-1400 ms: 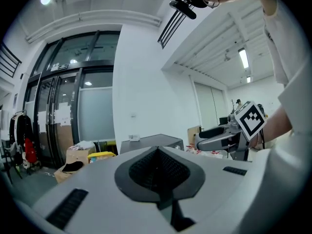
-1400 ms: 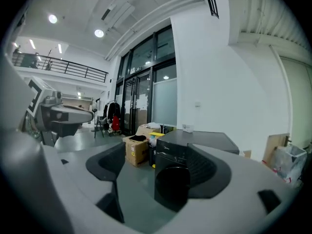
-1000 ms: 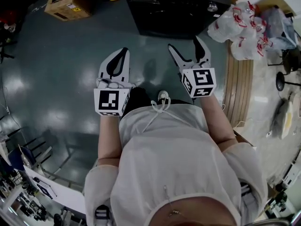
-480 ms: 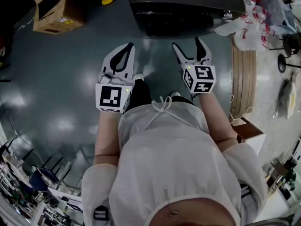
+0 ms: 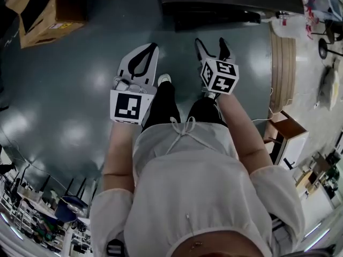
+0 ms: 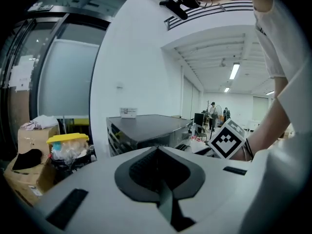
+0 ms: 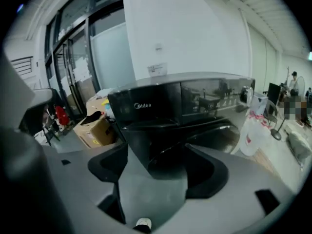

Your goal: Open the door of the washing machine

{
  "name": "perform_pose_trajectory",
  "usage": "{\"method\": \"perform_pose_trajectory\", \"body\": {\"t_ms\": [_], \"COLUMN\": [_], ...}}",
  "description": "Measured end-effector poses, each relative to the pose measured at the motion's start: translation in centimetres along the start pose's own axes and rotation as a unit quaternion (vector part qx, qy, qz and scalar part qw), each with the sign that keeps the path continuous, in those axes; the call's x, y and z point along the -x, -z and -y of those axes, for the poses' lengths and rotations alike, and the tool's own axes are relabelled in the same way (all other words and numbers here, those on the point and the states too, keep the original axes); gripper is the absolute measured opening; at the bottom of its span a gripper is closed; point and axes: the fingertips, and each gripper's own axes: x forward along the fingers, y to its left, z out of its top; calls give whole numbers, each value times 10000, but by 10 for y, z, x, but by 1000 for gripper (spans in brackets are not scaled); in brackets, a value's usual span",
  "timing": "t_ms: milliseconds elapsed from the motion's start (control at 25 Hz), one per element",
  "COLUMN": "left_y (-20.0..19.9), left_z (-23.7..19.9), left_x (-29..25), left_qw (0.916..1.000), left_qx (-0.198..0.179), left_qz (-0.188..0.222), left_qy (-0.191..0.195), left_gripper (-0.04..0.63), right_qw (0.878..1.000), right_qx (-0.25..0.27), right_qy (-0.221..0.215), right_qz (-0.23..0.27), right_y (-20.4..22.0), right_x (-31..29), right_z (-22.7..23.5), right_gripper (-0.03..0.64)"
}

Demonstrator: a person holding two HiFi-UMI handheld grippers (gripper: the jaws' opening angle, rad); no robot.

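Facing black Midea washing machine (image 7: 176,105)

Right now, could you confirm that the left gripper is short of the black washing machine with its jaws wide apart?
Not quite: the left gripper has its jaws closed together, empty, as the left gripper view shows. It is indeed short of the black washing machine.

Head view: overhead, steeply down. Gripper views: low, facing forward. All three share washing machine (image 7: 161,106), near.
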Motion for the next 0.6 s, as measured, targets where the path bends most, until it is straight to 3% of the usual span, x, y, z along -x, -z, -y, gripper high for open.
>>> {"method": "perform_pose_trajectory", "body": {"t_ms": [240, 600], "left_y": [38, 101], "left_z": [-40, -85], "left_x": [-20, -44], "left_qw": [9996, 9984], "left_qx": [153, 206], "left_qz": [-130, -479], "left_qy": [213, 214], "left_gripper": [21, 21], "right_qw": [9943, 9757], "right_qx": [-446, -1253], "right_qy": [604, 1354], "right_qz": [-763, -1186], "right_y": [54, 90], "right_x": [-64, -148], "right_z": [-1, 0], "right_gripper": [353, 345]}}
